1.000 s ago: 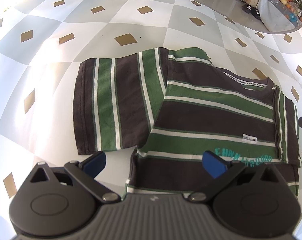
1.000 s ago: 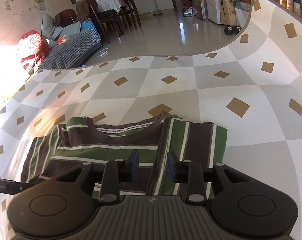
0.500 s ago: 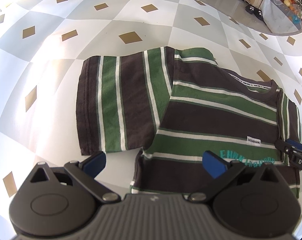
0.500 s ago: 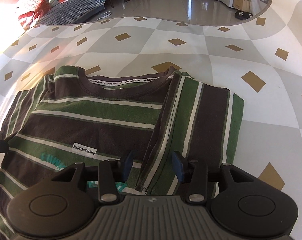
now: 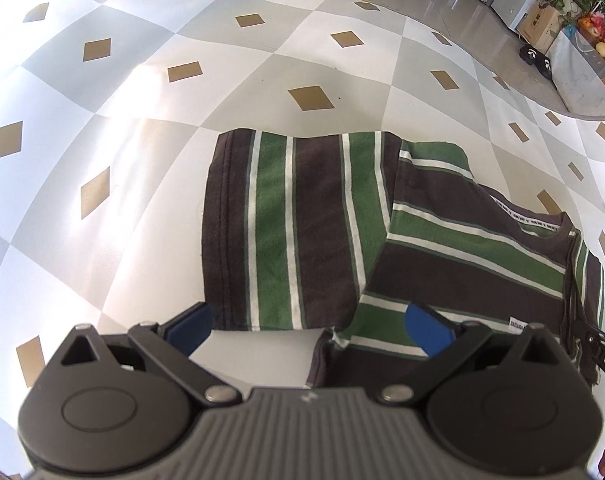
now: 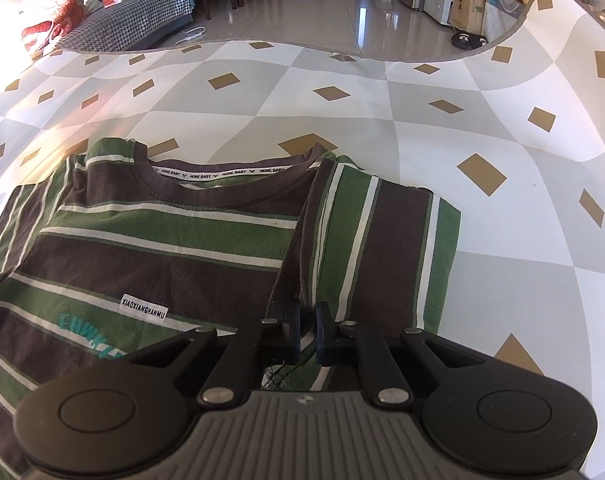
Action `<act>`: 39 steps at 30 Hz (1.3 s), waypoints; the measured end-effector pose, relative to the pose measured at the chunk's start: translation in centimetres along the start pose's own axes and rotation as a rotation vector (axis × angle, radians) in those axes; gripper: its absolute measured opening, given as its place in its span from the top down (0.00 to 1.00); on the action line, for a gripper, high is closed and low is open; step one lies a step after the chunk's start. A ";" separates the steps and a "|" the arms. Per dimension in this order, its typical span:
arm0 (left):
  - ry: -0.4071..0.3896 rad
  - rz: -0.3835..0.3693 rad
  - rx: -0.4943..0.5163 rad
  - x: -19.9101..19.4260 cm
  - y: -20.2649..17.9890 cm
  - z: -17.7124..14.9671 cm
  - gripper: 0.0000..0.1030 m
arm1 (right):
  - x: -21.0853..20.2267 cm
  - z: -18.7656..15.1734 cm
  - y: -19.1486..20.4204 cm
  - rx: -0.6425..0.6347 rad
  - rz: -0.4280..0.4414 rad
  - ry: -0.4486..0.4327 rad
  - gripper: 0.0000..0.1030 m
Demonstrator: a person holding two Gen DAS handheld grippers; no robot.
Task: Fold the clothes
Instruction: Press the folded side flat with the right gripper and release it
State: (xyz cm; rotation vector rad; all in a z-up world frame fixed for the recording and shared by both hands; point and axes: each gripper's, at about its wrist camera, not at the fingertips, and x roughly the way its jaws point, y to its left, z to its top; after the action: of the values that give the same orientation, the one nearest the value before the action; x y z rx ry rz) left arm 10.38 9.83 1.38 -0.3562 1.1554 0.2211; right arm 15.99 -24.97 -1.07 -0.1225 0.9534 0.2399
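Item: striped T-shirt (image 6: pixel 174 248), brown and green with thin white lines. We find it lying flat, front side up, on a surface covered by a checked cloth (image 5: pixel 150 60) in white and grey with gold diamonds; whether that surface is a counter or a bed we cannot tell. The neckline (image 6: pixel 222 174) carries a white printed tape and points away from the right camera. A small white label (image 6: pixel 143 307) reading XIAOXIANGHANMU sits on the chest above teal lettering (image 6: pixel 88 336).

Sleeves: in the left wrist view we see one sleeve (image 5: pixel 290 228) spread flat to the side, its stripes running at a right angle to those of the body. In the right wrist view the other sleeve (image 6: pixel 378 248) lies likewise spread on the cloth.

Left hand-held gripper (image 5: pixel 308 326): we note its blue pads (image 5: pixel 426 334) standing wide apart, holding nothing, poised over the lower edge of the spread sleeve and the underarm corner.

Right hand-held gripper (image 6: pixel 307 334): its pads have drawn close together with a fold of shirt fabric pinched between them, at the seam where the sleeve meets the body. Its dark tip also shows at the right margin of the left wrist view (image 5: pixel 600 344).

Surroundings: a tiled floor (image 6: pixel 322 8), a houndstooth-covered sofa (image 6: pixel 138 12), a cardboard box (image 6: pixel 468 2) and dark slippers (image 6: pixel 468 40) lie beyond the cloth's edge.
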 end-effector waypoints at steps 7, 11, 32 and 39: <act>-0.011 0.009 -0.048 -0.3 1.7 0.6 0.00 | -1.0 0.0 1.5 -0.063 0.042 -0.012 0.93; -0.014 0.013 -0.077 -0.4 2.6 1.0 0.00 | -1.6 0.0 2.4 -0.101 0.067 -0.019 0.93; -0.033 0.014 -0.188 0.8 7.3 2.8 0.00 | -3.9 -0.2 3.9 0.026 0.121 0.066 0.53; -0.012 -0.035 -0.185 2.4 7.1 2.8 0.00 | -6.8 -1.8 7.3 0.041 0.194 0.049 0.53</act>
State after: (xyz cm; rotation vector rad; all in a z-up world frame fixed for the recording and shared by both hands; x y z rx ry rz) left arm 11.22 17.42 -1.01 -0.5377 1.1191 0.3001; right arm 8.95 -19.29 3.47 0.0026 1.0190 0.3976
